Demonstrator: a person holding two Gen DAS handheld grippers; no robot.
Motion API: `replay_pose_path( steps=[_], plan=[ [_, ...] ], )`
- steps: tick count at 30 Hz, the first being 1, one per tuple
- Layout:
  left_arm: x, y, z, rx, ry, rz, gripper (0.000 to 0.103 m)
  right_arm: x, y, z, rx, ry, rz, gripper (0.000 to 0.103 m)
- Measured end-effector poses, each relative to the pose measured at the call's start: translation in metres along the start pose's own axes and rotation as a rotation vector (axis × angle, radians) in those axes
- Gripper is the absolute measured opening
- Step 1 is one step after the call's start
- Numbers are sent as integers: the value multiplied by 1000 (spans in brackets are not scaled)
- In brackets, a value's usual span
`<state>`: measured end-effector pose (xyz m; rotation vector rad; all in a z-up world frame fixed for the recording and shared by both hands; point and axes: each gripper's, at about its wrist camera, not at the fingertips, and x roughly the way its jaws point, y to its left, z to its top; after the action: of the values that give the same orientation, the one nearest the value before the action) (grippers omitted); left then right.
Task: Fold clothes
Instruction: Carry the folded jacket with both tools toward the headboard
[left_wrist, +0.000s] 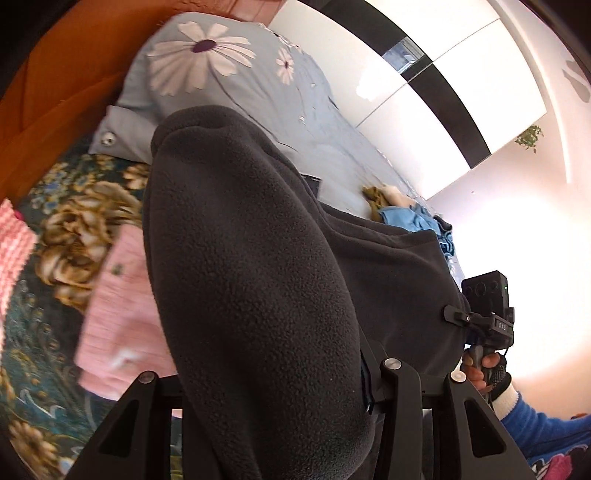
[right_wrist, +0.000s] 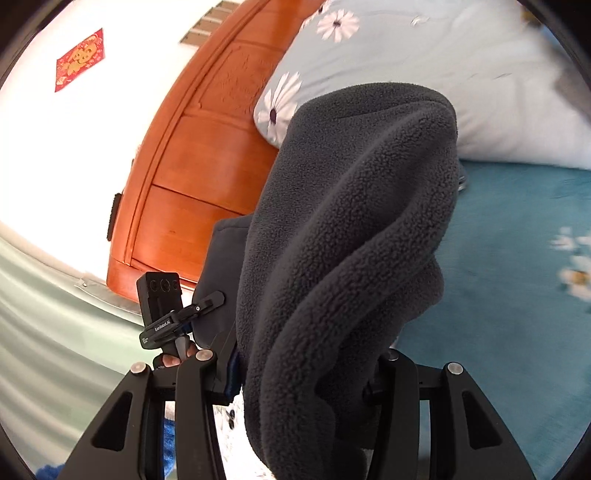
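A dark grey fleece garment (left_wrist: 251, 277) is held up over the bed and fills the middle of both views (right_wrist: 351, 240). It drapes over the fingers of the gripper in each wrist view and hides them. In the left wrist view my right gripper (left_wrist: 456, 316) shows at the right, clamped on the fleece's far edge, with a hand (left_wrist: 480, 365) on its handle. In the right wrist view my left gripper (right_wrist: 201, 306) pinches the other edge at lower left. The fabric hangs slack between the two.
A pink knitted garment (left_wrist: 114, 306) lies on a dark floral blanket (left_wrist: 55, 221). A daisy-print pillow (left_wrist: 221, 74) rests against the orange wooden headboard (right_wrist: 207, 147). A small heap of blue and olive clothes (left_wrist: 413, 214) sits farther along the bed. Teal bedspread (right_wrist: 517, 258) lies below.
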<state>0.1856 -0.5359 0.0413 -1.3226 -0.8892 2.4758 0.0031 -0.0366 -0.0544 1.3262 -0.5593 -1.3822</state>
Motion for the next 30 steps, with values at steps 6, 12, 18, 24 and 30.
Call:
replay_pose_path(
  steps=[6, 12, 18, 24, 30],
  plan=[
    [2, 55, 27, 2, 74, 32, 47, 57, -3, -13, 52, 42, 45, 49],
    [32, 109, 36, -41, 177, 103, 47, 100, -38, -39, 139, 102, 7, 49],
    [47, 153, 14, -122, 175, 99, 50, 107, -78, -56, 199, 113, -41, 49],
    [66, 180, 2, -168, 162, 84, 59, 109, -104, -65, 221, 133, -68, 49],
    [72, 180, 4, -186, 158, 115, 69, 108, -110, -63, 242, 152, -80, 49]
  ],
)
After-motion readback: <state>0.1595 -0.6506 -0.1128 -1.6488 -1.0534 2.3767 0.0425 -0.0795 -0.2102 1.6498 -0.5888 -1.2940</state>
